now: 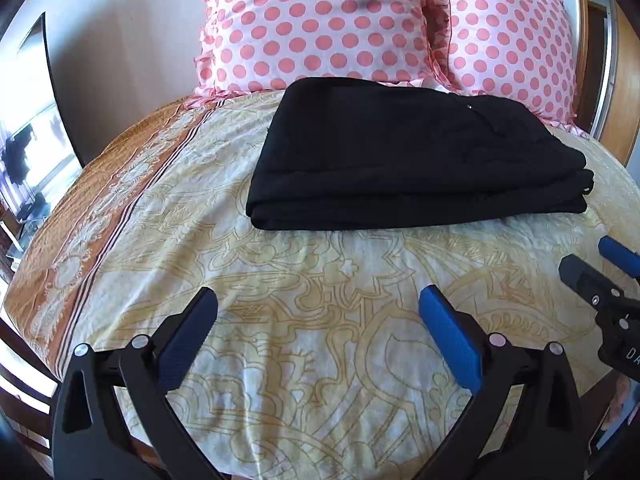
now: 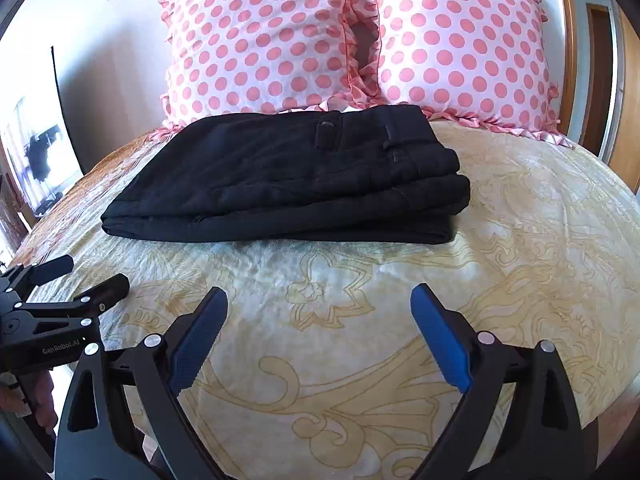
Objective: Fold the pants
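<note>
this is a bedroom in a home. a bed [image 1: 304,360] fills most of both views, spread with a cream sheet [image 2: 520,264] printed with golden floral scrolls and, toward the left of the left wrist view, an orange-brown patterned border [image 1: 80,240]. two pink polka-dot pillows with ruffled edges, one [image 2: 260,40] left of the other [image 2: 464,48], lean upright at the top of the frame against a plain pale wall [image 1: 120,40]. folded black pants [image 2: 288,184] lie on the bed just below the pillows. at the right edge stand a wooden door frame [image 2: 568,40] and a brown door [image 2: 598,76]; at the far left is a bright, blurred area whose content cannot be told.
</note>
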